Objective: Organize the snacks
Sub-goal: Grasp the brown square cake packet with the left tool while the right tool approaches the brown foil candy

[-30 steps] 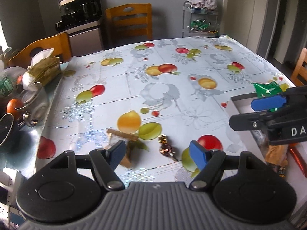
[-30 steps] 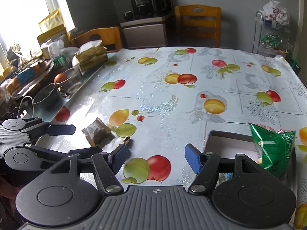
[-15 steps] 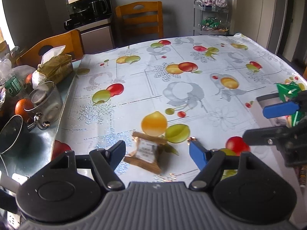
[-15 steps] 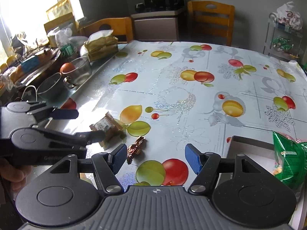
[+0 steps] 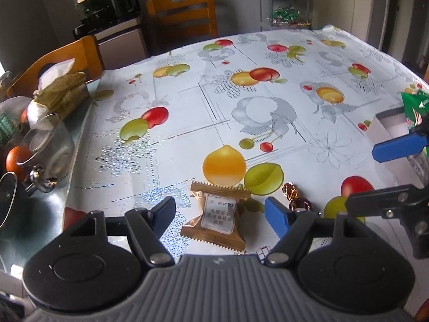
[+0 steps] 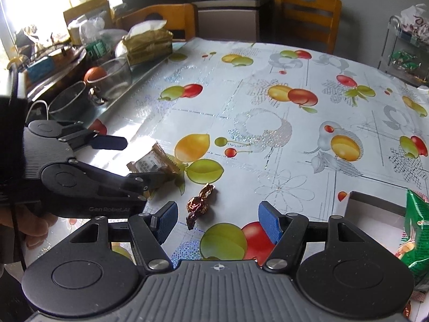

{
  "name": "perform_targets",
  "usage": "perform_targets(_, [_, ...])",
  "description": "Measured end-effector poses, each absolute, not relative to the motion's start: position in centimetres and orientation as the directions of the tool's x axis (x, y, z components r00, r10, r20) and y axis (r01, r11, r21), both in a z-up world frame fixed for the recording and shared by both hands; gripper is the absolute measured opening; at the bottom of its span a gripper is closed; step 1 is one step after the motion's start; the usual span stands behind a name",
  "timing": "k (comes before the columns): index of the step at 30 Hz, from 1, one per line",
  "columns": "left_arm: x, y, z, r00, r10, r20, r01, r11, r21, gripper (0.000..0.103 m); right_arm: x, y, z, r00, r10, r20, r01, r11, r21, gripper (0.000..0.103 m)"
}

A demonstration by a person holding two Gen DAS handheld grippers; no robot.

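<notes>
A brown biscuit packet (image 5: 217, 214) lies flat on the fruit-print tablecloth (image 5: 268, 112). My left gripper (image 5: 221, 212) is open around it, a finger on each side, with neither pad touching. Just to its right lies a brown foil candy (image 5: 295, 199). In the right wrist view that candy (image 6: 199, 205) sits between the open fingers of my right gripper (image 6: 218, 220), nearer the left one. There the left gripper (image 6: 142, 161) also shows, straddling the packet (image 6: 150, 161). A white box (image 6: 375, 209) holding a green snack bag (image 6: 418, 230) stands at the right.
Along the table's left edge stand a glass bowl (image 5: 51, 145), an orange (image 5: 16, 158), a dark pot (image 6: 67, 102) and a tissue pack (image 6: 148, 44). Wooden chairs (image 5: 185, 13) and a wire cart (image 5: 287, 8) stand beyond the far edge. A hand (image 6: 32, 228) holds the left gripper.
Both grippers moved forward and lower over the table. The packet now lies between the left fingers and the candy between the right fingers. Neither gripper changed its opening.
</notes>
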State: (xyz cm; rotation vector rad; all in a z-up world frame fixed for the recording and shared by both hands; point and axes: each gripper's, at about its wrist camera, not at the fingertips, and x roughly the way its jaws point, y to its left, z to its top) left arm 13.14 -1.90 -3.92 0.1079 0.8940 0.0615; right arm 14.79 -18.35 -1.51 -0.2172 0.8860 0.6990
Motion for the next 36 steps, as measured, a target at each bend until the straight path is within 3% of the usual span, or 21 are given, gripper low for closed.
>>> perform_targets(19, [14.6,-0.7,-6.6,0.590,0.031,-0.807,0.055,0.995,0.078,0.073,15.9,-15.4,-3.6,0.402,0.428,-0.809,-0.652,0.754,0.075,0.067])
perform_targets(27, [14.8,-0.3,-7.1,0.581,-0.011,-0.813,0.089,0.995,0.050,0.053,16.1,-14.3,-4.5,0.400,0.406,-0.822,-0.665,0.746,0.044,0.066])
perform_targets(36, [14.4,0.6,-7.1,0.584,-0.034,-0.811,0.065,0.998,0.005,0.044,16.2,-13.8,-4.8,0.402,0.393,-0.827,-0.666,0.745,0.030,0.066])
